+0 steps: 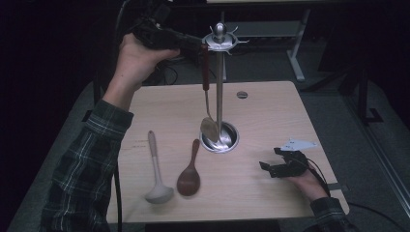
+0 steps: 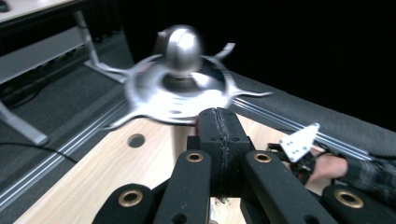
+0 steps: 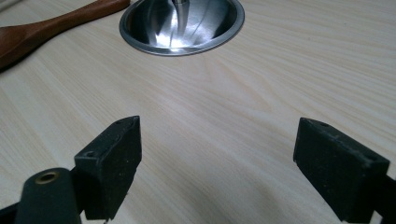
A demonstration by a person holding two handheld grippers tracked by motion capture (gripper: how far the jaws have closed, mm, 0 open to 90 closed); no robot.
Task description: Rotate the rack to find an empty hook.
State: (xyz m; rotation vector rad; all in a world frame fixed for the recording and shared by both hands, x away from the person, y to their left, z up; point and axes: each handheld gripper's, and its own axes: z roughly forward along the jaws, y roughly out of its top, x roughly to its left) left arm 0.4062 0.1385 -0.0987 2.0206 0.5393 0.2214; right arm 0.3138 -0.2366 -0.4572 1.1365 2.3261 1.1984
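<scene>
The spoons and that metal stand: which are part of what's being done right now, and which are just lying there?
In use: left gripper, shut on the hanging metal spoon; utensil stand.
Lying about: white ladle; wooden spoon; right gripper, open, resting on the table.

The tabletop (image 1: pixel 270 116) is of pale wood with rounded corners. A dark brown wooden spoon (image 1: pixel 189 175) lies on it, with its bowl toward the near edge of the tabletop. Just beside the wooden spoon, on its left, lies a pale ladle (image 1: pixel 155 173), also with its bowl toward the near edge. A small round grey cap (image 1: pixel 242 94) sits in the tabletop near the far edge. Beyond the far edge, a light table leg (image 1: pixel 296 53) stands on the dark floor (image 1: pixel 338 111).
</scene>
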